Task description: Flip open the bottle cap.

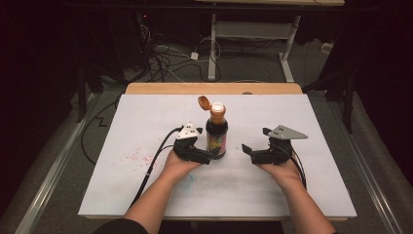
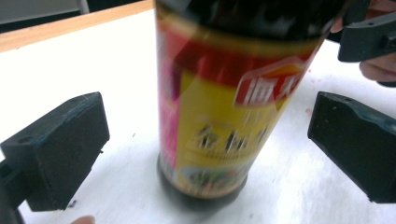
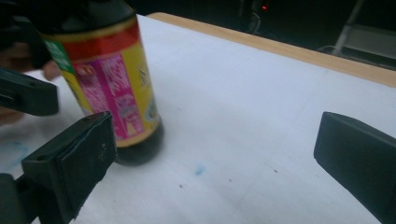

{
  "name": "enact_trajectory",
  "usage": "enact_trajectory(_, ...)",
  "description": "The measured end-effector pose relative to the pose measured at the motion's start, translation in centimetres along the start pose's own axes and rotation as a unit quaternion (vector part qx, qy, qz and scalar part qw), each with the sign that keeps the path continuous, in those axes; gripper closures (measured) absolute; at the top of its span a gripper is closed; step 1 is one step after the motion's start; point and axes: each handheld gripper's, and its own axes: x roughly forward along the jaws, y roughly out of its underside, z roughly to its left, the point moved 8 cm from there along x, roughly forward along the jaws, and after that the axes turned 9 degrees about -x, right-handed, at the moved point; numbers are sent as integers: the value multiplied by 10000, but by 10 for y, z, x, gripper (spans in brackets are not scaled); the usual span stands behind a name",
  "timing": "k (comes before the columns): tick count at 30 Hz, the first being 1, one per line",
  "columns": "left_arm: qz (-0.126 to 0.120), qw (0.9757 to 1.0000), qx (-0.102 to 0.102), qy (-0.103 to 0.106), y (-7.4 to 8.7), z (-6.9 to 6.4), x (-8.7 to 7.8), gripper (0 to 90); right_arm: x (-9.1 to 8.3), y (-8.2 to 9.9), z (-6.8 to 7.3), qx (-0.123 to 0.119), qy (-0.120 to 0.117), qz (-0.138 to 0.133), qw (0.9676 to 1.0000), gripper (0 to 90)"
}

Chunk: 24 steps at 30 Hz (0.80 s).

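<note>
On the white board (image 1: 146, 122) that covers the table, near its middle, a dark sauce bottle (image 1: 216, 134) is seen standing upright, and every place below is given from it. Its orange flip cap (image 1: 203, 102) is hinged open and tilted back to the bottle's left, above the shoulder, so that the pale spout is exposed. A label of yellow, red and pink is wrapped around the body, and dark liquid is visible above and below the label.

Just left of the bottle, the left gripper (image 1: 204, 157) is held by the person's left hand (image 1: 178, 165), with its tip close against the bottle's lower body in the high view. In the left gripper view its jaws are shown spread wide, one on either side of the bottle (image 2: 219, 107), with clear white board between each pad and the label; nothing is gripped.

To the right of the bottle, a little apart, the right gripper (image 1: 248, 150) is held by the right hand (image 1: 280, 168), pointed towards the bottle. In the right gripper view its jaws are likewise wide apart and empty, and the bottle (image 3: 105, 79) is seen beyond the left-hand jaw rather than between the two.

Faint pink speckles (image 1: 136, 157) are marked on the board well to the left of the bottle.
</note>
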Motion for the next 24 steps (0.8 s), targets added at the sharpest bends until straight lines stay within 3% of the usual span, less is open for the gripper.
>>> enact_trajectory(11,19,9990,68,-444,3,31,-41,0,-10,27,-5,129,219,39,9997,0)
enact_trajectory(24,-282,9953,151,-917,-1,65,-123,0,-33,57,-1,128,379,118,9991,0)
